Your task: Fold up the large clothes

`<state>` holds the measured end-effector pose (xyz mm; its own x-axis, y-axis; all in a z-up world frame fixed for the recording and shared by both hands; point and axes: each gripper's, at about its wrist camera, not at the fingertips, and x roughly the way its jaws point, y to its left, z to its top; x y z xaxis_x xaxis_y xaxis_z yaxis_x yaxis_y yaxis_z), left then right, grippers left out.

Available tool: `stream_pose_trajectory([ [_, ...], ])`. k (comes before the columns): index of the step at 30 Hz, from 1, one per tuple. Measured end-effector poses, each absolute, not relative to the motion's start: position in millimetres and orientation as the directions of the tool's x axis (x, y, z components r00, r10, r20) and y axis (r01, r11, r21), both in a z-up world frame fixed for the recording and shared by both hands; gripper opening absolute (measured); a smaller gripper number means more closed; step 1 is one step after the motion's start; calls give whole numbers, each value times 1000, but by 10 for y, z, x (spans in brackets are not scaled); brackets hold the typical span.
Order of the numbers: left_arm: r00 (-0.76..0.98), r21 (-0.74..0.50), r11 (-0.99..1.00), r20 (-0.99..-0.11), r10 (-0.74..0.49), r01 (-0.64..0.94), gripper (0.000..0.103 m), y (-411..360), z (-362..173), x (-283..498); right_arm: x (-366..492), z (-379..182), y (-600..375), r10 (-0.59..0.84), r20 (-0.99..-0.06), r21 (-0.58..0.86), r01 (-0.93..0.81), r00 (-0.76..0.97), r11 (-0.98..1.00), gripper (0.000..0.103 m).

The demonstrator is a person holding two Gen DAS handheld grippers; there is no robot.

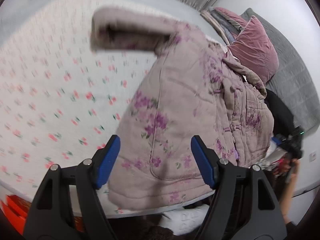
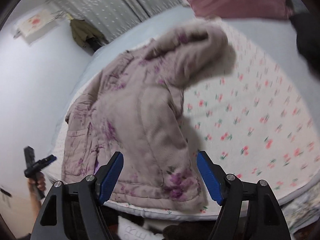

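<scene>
A padded mauve jacket [image 1: 190, 110] with purple flower print lies on the bed, its hem at the near edge. One sleeve [image 1: 130, 34] sticks out sideways, blurred, with a shadow beneath it. My left gripper [image 1: 155, 142] is open just above the hem, its blue pads [image 1: 108, 160] apart and nothing between them. In the right wrist view the same jacket [image 2: 140, 110] fills the middle, its sleeve [image 2: 200, 50] reaching to the upper right. My right gripper [image 2: 160, 156] is open over the hem corner, gripping nothing. The left gripper [image 2: 40, 164] shows at far left in a hand.
A white sheet with small red flowers [image 1: 50, 90] covers the bed [image 2: 260, 120]. A pink velvet pillow [image 1: 254, 48] and a grey quilt [image 1: 290, 70] lie at the bed's head. Grey curtains [image 2: 104, 2] hang behind. An orange box [image 1: 12, 210] sits below the bed edge.
</scene>
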<state>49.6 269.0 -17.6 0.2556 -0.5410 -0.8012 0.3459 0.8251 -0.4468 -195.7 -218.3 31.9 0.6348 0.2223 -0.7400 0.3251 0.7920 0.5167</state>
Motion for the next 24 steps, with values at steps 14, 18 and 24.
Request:
stream_pose_trajectory([
  [14,193,-436,767,-798,-572,472,13,2326,15,-64,-1975,354,-1995,295,-654,632,290,697,719,19],
  [18,228,-300,787,-848,-479,538,20,2208,-8,-207,-2046,427,-1928,223,-736,529,339,639,778,26],
  [24,333,-185,831,-854,-400,524,72,2300,119,-90,-1990,311,-1968,101,-825,391,432,556,813,41],
])
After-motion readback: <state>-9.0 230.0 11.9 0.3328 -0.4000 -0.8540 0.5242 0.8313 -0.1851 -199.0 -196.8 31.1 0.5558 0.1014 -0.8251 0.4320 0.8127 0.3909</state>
